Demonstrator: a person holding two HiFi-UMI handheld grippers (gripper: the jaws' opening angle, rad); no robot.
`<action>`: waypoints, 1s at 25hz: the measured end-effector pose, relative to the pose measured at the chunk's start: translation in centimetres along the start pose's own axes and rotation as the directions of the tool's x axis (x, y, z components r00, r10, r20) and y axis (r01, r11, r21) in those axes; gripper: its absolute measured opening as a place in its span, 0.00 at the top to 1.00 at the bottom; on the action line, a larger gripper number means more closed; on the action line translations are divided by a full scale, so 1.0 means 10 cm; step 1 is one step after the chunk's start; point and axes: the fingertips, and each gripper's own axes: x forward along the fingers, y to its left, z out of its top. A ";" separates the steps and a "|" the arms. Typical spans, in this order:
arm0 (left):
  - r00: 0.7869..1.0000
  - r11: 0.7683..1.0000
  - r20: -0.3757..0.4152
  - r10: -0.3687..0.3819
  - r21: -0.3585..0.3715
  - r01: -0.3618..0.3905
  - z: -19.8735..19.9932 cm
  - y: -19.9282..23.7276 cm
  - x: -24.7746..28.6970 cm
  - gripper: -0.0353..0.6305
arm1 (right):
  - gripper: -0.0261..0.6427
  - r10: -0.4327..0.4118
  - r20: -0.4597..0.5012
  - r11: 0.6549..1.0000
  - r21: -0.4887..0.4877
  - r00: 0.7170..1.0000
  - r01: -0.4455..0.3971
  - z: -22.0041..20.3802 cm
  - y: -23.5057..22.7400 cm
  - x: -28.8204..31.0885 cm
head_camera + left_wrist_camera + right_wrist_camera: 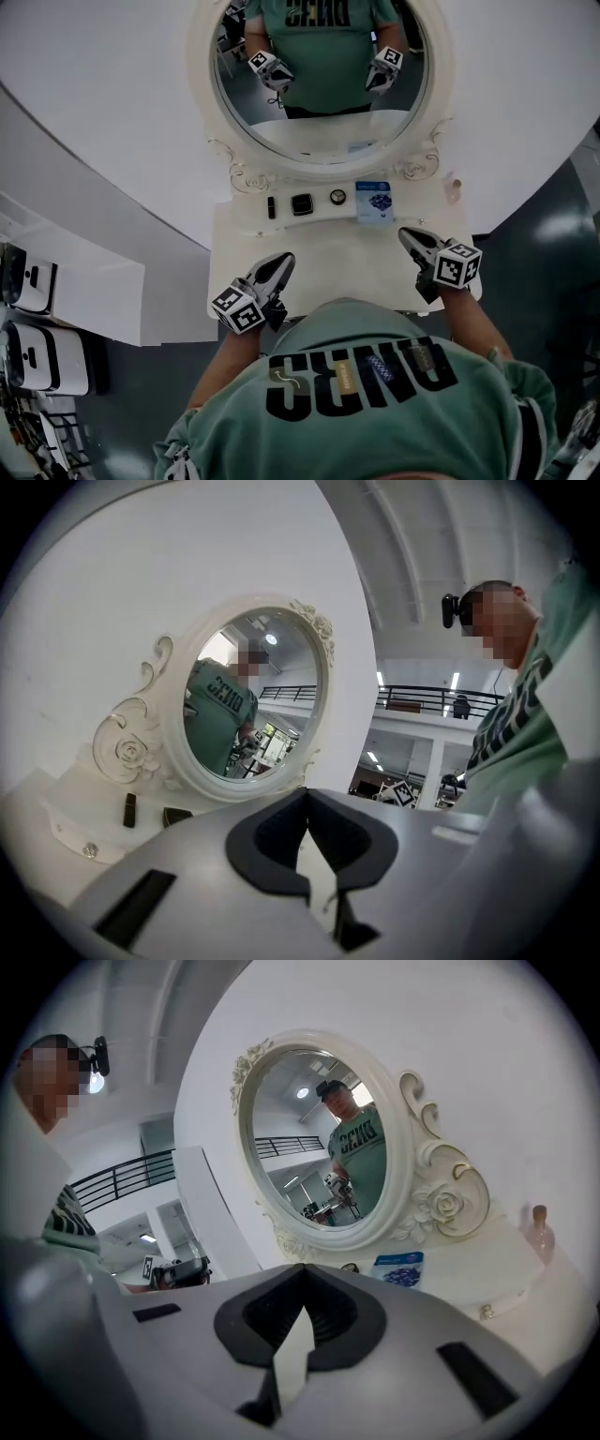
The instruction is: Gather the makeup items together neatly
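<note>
The left tongs [284, 260] are shut, tips meeting, with nothing between them. They hang over the near left part of the white tabletop [328, 253], pointing toward the mirror [323, 141]. The right tongs [407, 234] are shut too, and empty, over the near right part of the tabletop.

The makeup items lie in a loose row along the back of the tabletop, beyond both tongs and apart from each other. Straight ahead of the left tongs stands a dark tube [271, 207], with a square case [302, 204] just to its right. Further right, about midway between the two tongs, sits a small round pot [337, 196]. A blue packet [373, 201] lies ahead of the right tongs and a little to their left. A small bottle [457, 188] stands ahead of the right tongs and to their right, near the tabletop's far right corner, well apart from the others.

Neither pair of tongs touches any item.
</note>
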 end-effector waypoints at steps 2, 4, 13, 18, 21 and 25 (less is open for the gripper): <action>1.000 1.000 -0.002 -0.002 0.001 0.002 0.05 0.12 -0.12 0.93 | 0.97 0.002 0.000 1.000 -0.005 1.000 -0.002 -0.04 0.14 0.16; 1.000 1.000 -0.006 -0.003 -0.006 0.003 0.08 0.23 -0.20 0.93 | 0.97 0.002 -0.011 1.000 -0.012 1.000 -0.002 -0.08 0.26 0.30; 1.000 1.000 0.015 -0.009 -0.020 0.010 0.13 0.37 -0.32 0.93 | 0.97 -0.045 -0.052 0.997 -0.065 0.998 0.042 -0.09 0.33 0.36; 1.000 1.000 0.025 -0.015 -0.023 0.015 0.10 0.36 -0.25 0.93 | 0.97 -0.055 -0.054 0.997 -0.065 0.997 0.052 -0.08 0.25 0.32; 0.999 0.999 0.036 -0.016 -0.033 0.017 0.08 0.34 -0.21 0.93 | 0.97 -0.057 -0.068 0.996 -0.073 0.996 0.052 -0.09 0.22 0.29; 0.999 0.999 0.038 -0.016 -0.031 0.018 0.07 0.33 -0.18 0.93 | 0.97 -0.056 -0.064 0.996 -0.078 0.996 0.051 -0.04 0.20 0.25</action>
